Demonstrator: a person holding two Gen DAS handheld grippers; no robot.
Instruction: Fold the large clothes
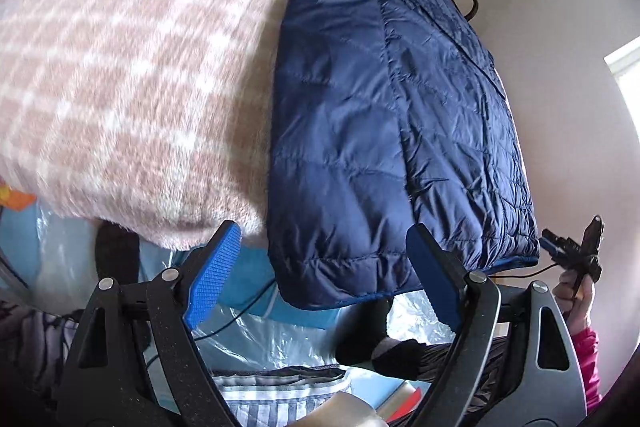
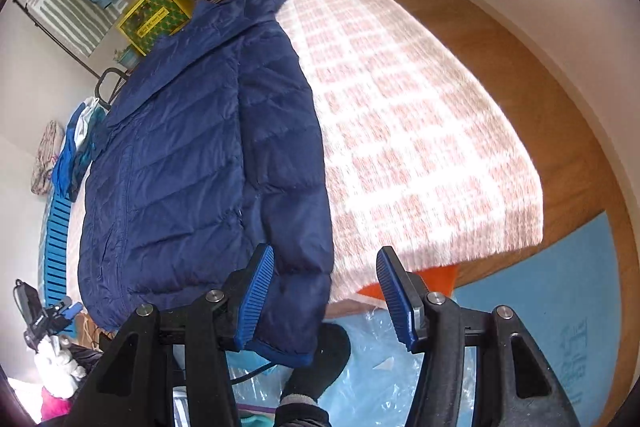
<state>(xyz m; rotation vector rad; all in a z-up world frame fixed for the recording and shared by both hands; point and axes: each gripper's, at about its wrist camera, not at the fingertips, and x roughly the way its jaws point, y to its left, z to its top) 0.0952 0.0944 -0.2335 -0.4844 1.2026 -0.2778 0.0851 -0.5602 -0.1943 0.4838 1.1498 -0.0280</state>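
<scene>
On bed (image 2: pixel 420 147) near edge: jacket (image 2: pixel 200 167) flat, sleeves folded in. Left gripper (image 1: pixel 320 267), right gripper (image 2: pixel 324 291) fingers apart, empty. Next: grasp hem, fold toward collar.

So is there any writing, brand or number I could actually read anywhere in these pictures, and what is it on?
Nothing reads clearly.
Yellow box: a pale label strip with writing, too small and blurred to read.
Blue floor mat: faint embossed characters near the edge, not legible.
Navy puffer jacket: no label or logo visible.
</scene>
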